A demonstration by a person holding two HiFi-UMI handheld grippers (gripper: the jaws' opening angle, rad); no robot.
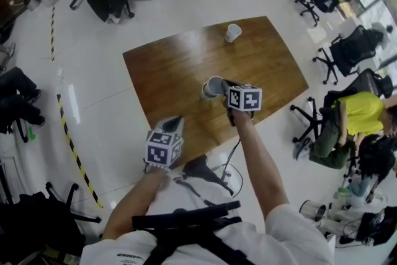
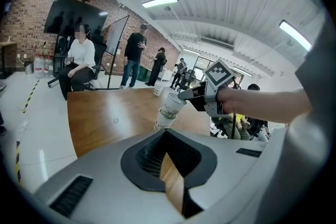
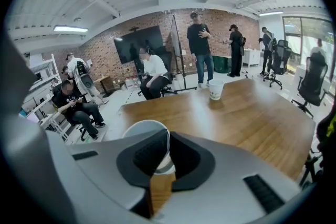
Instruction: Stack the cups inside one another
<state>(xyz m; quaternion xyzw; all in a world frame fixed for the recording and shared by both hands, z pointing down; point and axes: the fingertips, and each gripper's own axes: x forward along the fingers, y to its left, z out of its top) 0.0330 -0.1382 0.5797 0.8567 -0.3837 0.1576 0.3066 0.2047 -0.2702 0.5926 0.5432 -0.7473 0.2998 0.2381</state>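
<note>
The right gripper (image 1: pixel 222 87) was clamped on the rim of a white cup (image 1: pixel 214 85), with one jaw inside the cup and one outside. It held the cup tilted over the middle of the wooden table (image 1: pixel 167 68). In the left gripper view the base of this cup was at the mouth of a second cup (image 2: pixel 163 120), which stood on the table. A third cup (image 1: pixel 232 32) stood near the far edge, well apart. The left gripper (image 1: pixel 175 123) hung over the near edge, its jaws together, nothing between them
</note>
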